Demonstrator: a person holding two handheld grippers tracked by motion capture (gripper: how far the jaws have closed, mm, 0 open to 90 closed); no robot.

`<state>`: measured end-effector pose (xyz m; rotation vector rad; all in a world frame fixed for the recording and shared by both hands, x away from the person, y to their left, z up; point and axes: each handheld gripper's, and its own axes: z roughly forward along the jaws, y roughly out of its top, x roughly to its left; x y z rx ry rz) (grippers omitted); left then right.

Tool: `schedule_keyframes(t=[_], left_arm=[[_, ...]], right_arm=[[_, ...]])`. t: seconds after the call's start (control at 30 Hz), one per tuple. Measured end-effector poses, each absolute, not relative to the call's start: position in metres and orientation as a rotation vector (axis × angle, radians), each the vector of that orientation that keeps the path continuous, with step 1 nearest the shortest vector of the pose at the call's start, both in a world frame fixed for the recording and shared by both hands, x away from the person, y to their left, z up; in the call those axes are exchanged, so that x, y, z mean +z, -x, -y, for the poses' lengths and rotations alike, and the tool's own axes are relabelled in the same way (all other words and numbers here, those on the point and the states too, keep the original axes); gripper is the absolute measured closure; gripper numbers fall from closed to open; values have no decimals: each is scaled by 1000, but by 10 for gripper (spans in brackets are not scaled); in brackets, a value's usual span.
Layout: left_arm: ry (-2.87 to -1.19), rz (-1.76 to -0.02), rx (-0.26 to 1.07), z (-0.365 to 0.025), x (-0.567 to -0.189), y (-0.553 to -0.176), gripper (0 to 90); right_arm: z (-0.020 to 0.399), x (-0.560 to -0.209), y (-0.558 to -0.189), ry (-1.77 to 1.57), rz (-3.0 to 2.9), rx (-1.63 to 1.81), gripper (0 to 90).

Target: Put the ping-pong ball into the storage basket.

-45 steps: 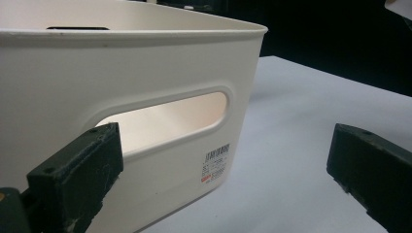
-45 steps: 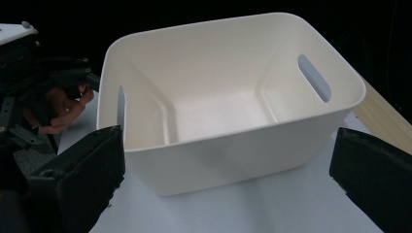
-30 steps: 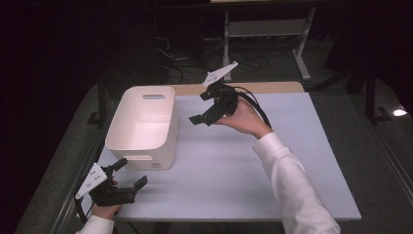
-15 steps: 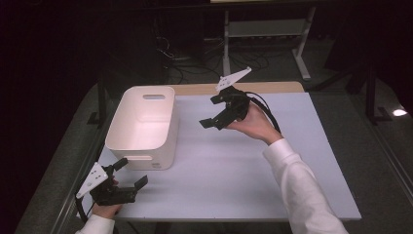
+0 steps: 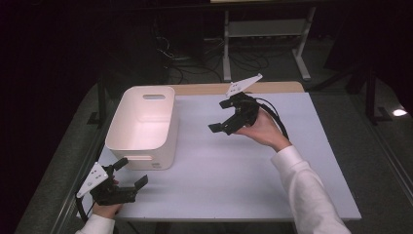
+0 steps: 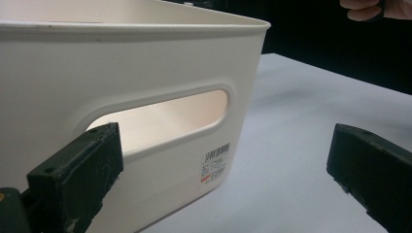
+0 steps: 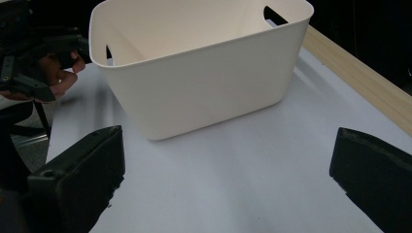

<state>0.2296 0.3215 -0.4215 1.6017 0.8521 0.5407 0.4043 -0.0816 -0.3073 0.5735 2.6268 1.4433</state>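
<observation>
The right gripper (image 5: 225,118) has moved. A second ago it hung closer to the white plastic bin (image 5: 141,127). Now it is farther to the right and a bit higher, over the bare middle of the table (image 5: 234,175). Its jaws are wide apart and hold nothing. It looks like this hand is pulling back from the bin, so the bin may be done with on that side.

The left gripper (image 5: 127,176) has stayed put at the near left corner of the table. Its jaws are wide apart too, with nothing between them. It sits just beside the bin's near end, where the handle hole (image 6: 160,116) and a small label (image 6: 214,162) are.

The bin stands upright at the left side of the table. It looks empty inside. Its left side is close to the table's left edge, so there is little room to push it that way. To its right the table is open and flat, with lots of room to slide. A strip of wood (image 7: 362,80) runs along the far edge.
</observation>
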Motion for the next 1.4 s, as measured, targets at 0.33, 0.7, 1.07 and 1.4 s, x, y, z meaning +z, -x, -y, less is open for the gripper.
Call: schedule_keyframes(t=[0.33,0.7,1.07,1.4], left_arm=[[-1613,-859,545,-322,-421,-230,0],[-1604,-864,545,-322,-421,-229,0],[-1605,-858,546,-322,-421,-229,0],[-1609,-859,553,-323,-421,-229,0]], right_arm=[[93,-321,-399,-629,-2632,1466,0],[107,-332,-391,-663,-2630,1461,0],[124,-344,-377,-690,-2601,1462,0],[131,-355,-362,-679,-2597,1470,0]])
